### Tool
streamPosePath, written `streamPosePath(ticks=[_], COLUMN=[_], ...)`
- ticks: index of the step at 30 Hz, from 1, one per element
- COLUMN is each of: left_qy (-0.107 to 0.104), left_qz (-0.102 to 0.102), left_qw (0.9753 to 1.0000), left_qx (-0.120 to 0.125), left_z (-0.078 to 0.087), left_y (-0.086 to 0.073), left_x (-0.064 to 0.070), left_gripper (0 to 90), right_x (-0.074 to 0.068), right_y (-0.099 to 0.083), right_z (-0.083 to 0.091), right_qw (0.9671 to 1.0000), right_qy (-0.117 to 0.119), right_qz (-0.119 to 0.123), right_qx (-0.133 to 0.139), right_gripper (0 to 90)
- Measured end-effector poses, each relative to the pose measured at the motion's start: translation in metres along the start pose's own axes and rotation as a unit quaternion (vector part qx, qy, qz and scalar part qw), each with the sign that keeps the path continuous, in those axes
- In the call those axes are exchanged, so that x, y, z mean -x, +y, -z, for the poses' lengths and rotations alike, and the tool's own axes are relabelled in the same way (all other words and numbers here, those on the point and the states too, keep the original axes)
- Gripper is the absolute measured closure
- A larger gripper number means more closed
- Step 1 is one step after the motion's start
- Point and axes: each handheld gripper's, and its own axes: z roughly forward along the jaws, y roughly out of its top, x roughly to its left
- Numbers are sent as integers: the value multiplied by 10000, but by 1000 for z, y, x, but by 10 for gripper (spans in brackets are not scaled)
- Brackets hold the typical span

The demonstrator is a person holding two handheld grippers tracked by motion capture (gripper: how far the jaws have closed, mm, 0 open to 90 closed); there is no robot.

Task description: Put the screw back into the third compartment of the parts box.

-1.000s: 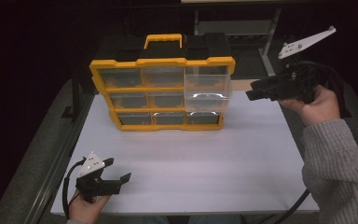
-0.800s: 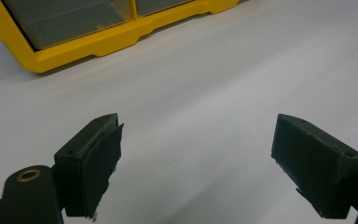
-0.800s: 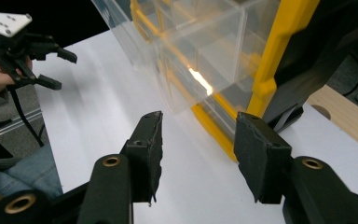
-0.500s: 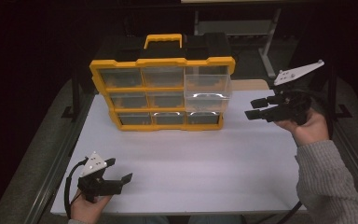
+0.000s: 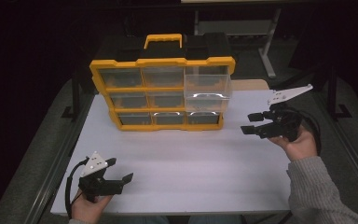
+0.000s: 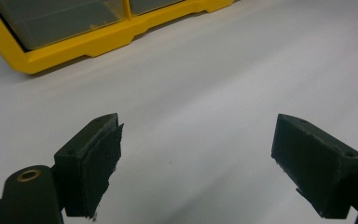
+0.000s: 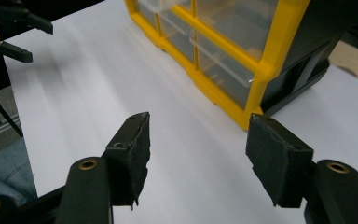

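Where the high view looks down on the white surface point(image 5: 191, 158), a yellow organizer point(image 5: 163, 93) with clear drawers and a yellow handle stands in the upper middle of the frame, and its upper right drawer point(image 5: 208, 87) is pulled forward from the rest. The right hand-held gripper point(image 5: 252, 123) hovers at the right of the frame, beside the organizer's lower right corner but apart from it, jaws spread and holding nothing. The left hand-held gripper point(image 5: 120, 171) sits at the lower left of the frame, near the surface's front edge and well apart from the organizer, jaws also spread and empty. In the left gripper view, the left hand-held gripper point(image 6: 198, 158) shows two black jaws wide apart over bare surface, with the organizer's yellow base point(image 6: 74, 46) in the upper left. In the right gripper view, the right hand-held gripper point(image 7: 198, 154) holds its jaws apart, the organizer point(image 7: 242, 51) fills the upper right, and the other hand-held gripper point(image 7: 18, 35) shows small in the upper left corner.
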Motion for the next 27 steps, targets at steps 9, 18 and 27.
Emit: streamPosePath(ticks=[9, 18, 27], left_qy=[-20, -30, -58], left_qz=[3, -31, -74], left_qw=[10000, 10000, 10000], left_qx=[20, 22, 9], left_z=[-1, -1, -1], left_y=[0, 1, 1], left_x=[1, 1, 1], left_gripper=[156, 156, 156], right_x=[-4, -12, -20], right_y=[-26, -48, -73], right_z=[-26, -44, -57], right_qw=[10000, 9996, 9990], right_qy=[7, -115, -244], right_qz=[-77, -219, -335], right_qx=[-44, -120, -170], right_gripper=[318, 254, 216])
